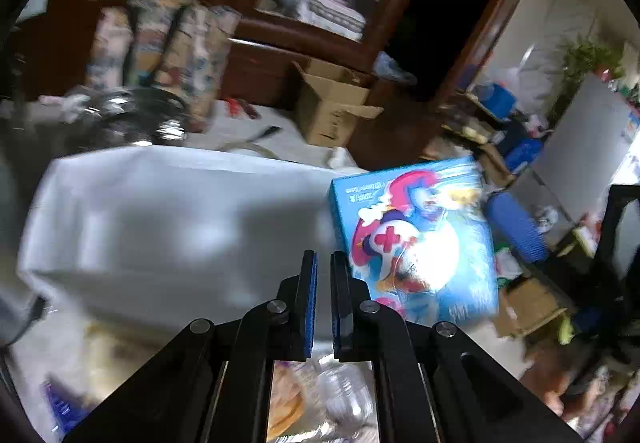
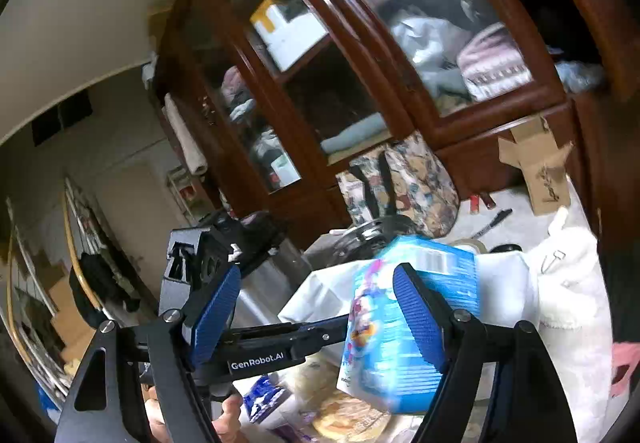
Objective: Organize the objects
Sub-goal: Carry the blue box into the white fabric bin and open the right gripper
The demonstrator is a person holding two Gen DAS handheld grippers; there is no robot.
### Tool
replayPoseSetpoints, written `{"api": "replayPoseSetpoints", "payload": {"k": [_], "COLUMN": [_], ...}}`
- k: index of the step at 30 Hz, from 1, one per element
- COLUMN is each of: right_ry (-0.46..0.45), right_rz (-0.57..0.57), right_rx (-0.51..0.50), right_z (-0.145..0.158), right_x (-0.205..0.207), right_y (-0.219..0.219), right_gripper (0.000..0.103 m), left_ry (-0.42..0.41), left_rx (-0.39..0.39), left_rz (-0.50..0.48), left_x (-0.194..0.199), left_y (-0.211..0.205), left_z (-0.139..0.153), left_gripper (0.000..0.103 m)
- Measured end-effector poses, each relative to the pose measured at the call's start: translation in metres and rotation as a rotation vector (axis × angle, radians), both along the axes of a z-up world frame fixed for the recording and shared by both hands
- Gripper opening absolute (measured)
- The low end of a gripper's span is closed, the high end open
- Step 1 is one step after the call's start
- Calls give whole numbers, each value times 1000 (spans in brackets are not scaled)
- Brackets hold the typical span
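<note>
A blue box with a cartoon figure is in the air at the right of the left wrist view, blurred by motion, just right of my left gripper. The left gripper's blue-padded jaws stand nearly together with a narrow gap and hold nothing. In the right wrist view the same blue box is tilted on edge against the inner side of the right finger. My right gripper is wide open, and the box is loose, not clamped. The left gripper body crosses that view between the fingers.
A white box-like surface lies ahead of the left gripper. Behind stand a dark wooden glass cabinet, patterned bags, a cardboard box and a metal pot. Packaged food lies below. Clutter fills the floor at the right.
</note>
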State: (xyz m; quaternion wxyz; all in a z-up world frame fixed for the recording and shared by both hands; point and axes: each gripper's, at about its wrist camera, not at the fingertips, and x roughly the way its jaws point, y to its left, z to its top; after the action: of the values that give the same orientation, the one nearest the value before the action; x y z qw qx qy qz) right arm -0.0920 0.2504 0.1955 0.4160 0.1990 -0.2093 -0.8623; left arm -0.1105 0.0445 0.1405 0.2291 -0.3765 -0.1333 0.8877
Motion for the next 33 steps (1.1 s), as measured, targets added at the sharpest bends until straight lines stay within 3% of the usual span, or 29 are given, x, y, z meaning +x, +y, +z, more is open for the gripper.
{"api": "replayPoseSetpoints", "payload": {"k": [3, 6, 13, 15, 16, 17, 18, 19, 20, 21, 22, 23, 25, 28, 33], "right_ry": [-56, -73, -82, -99, -95, -85, -66, -58, -55, -60, -76, -95, -143, -185, -235], "right_rz": [16, -9, -131, -173, -194, -207, -236, -255, -281, -297, -305, -301, -266, -249, -212], "right_rx": [-42, -15, 2, 38, 82, 120, 179, 214, 261, 292, 321, 338, 379, 469, 655], "right_z": [-18, -31, -29, -27, -27, -28, -30, -34, -38, -43, -51, -57, -71, -90, -124], "right_x": [-16, -28, -18, -9, 0, 8, 22, 29, 40, 47, 54, 58, 62, 67, 59], "right_y": [2, -1, 40, 47, 49, 49, 49, 48, 46, 45, 44, 43, 40, 33, 12], "right_gripper": [74, 68, 70, 70, 70, 70, 76, 80, 87, 88, 88, 88, 88, 88, 88], "left_ry": [12, 52, 126, 225, 306, 354, 407, 459, 485, 467, 400, 319, 250, 215, 100], "left_rx": [51, -26, -158, -174, -208, -244, -295, -352, -410, -457, -503, -513, -501, -568, -427], "left_rz": [-33, -25, 49, 69, 92, 111, 136, 165, 195, 204, 202, 193, 178, 199, 219], "left_x": [-7, -5, 15, 36, 56, 69, 85, 99, 110, 113, 114, 114, 121, 140, 147], "left_y": [12, 28, 20, 16, 15, 16, 17, 19, 20, 21, 21, 18, 8, -2, -37], "left_z": [-2, 2, -1, 2, 5, 6, 7, 6, 2, -2, -10, -19, -37, -63, -93], "left_gripper": [5, 5, 16, 18, 23, 42, 74, 88, 86, 68, 24, 1, 3, 3, 6]}}
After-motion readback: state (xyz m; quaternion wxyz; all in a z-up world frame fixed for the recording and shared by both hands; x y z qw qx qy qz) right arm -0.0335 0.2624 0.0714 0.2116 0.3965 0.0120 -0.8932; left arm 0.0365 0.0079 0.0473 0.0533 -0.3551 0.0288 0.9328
